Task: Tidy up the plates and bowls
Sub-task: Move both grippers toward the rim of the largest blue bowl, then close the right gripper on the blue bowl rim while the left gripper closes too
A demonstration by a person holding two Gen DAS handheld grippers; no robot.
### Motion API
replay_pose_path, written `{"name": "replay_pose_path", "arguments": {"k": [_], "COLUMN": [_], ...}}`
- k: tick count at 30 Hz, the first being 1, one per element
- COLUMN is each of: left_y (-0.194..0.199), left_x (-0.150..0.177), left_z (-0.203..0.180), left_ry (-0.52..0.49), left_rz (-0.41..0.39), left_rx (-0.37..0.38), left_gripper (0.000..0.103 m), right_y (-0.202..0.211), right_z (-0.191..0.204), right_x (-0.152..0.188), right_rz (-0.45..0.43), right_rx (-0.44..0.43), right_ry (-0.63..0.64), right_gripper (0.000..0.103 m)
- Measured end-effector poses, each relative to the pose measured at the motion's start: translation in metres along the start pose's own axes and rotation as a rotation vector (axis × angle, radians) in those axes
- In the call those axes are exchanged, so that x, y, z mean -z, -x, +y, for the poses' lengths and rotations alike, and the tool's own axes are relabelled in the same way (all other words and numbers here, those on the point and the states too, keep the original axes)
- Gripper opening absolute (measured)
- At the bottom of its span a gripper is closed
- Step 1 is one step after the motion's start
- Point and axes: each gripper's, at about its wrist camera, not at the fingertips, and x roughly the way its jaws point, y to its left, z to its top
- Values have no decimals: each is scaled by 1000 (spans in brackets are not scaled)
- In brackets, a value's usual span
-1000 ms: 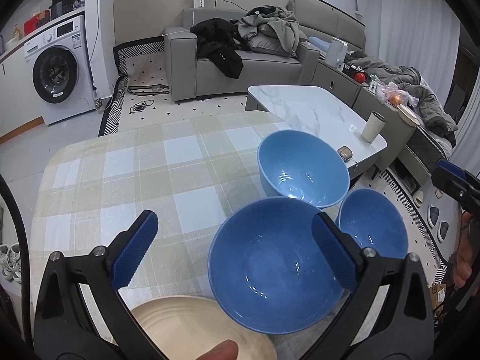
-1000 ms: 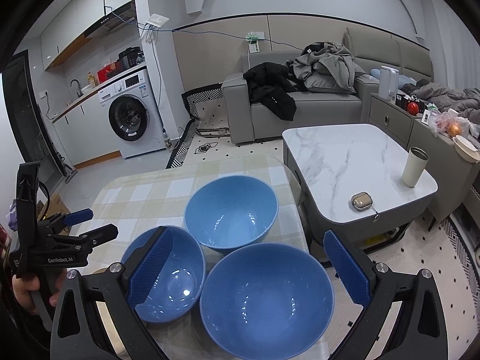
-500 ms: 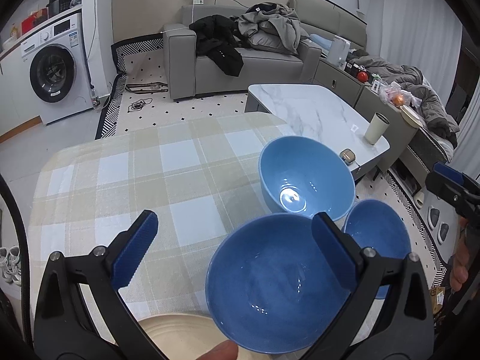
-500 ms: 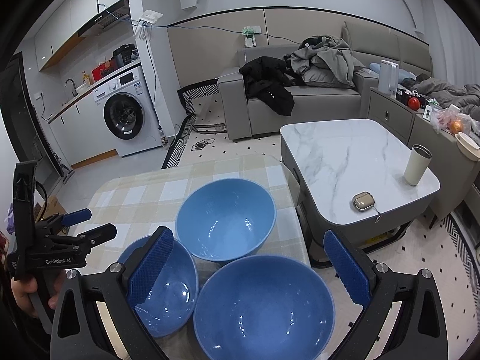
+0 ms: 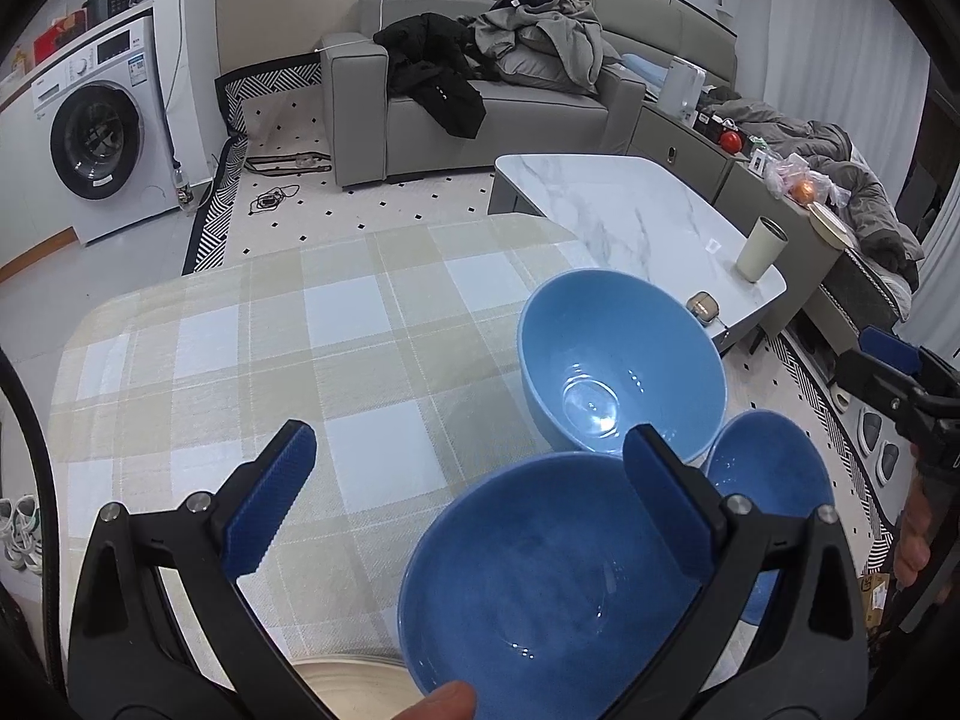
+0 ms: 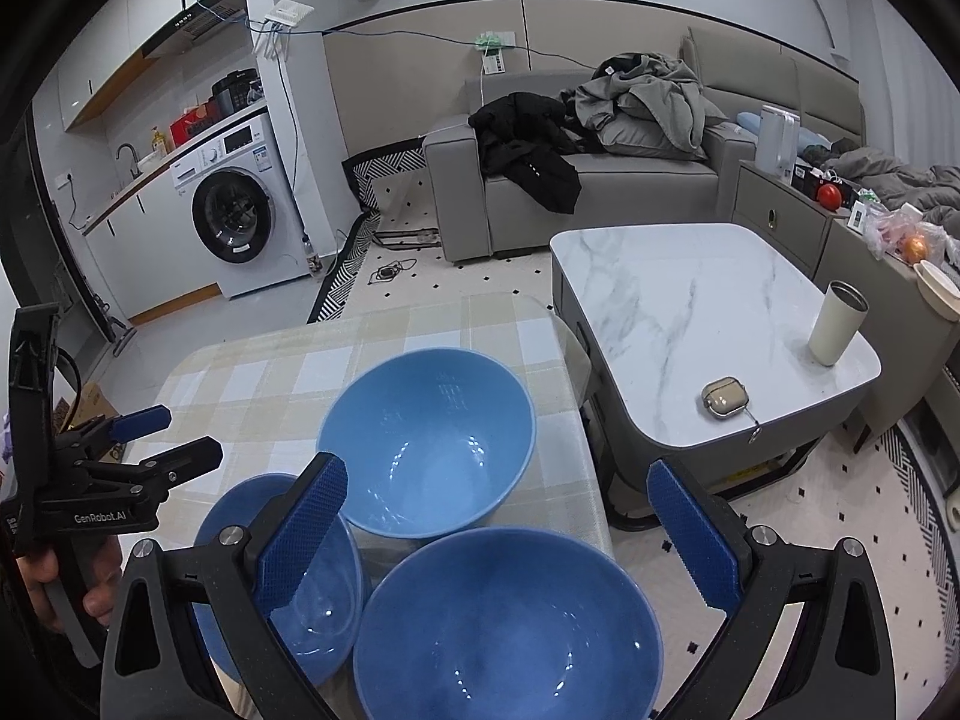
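In the left wrist view, the left gripper gapes wide and empty at lower centre, over the nearest blue bowl. In the right wrist view, the right gripper likewise gapes above three clustered bowls; the pale-blue bowl sits farthest, mid-frame, on the checked tablecloth.

Black hand-held gripper frames, blue ribbed finger pads, silver screws, white "GenRobot.AI" lettering
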Motion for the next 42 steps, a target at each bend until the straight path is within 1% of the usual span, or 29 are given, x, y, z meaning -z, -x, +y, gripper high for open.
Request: {"name": "replay_pose_path", "arguments": {"k": [6,20,29,34,39,40,42], "left_y": [-12,-62,-93,-109,-121,-123,-126], "left_x": [-5,-7,-11,-13,-15,-15,-16], "left_z": [-3,-6,-1,-5,-11,-12,-13], "left_ry": [-2,1,26,20,-11,-13,-18], "left_rz": [14,79,117,139,149,153,156], "left_rx": [-2,-7,-8,-7,-14,-15,-15], "left_gripper": [102,102,102,102,102,101,91], "right_y": [-16,-64,-95,-112,-126,-129,-135], "right_z": [-3,-8,-7,-10,-14,-16,-18], "right_x": [-3,-1,4,7,9,9,10], "right_rz": [21,100,164,194,211,218,227], "right_rx": [-2,-9,1,1,16,10,4], "right_ry": [-1,-12,-3,1,-7,-13,-20], "right_gripper": [102,102,102,102,102,101,98]}}
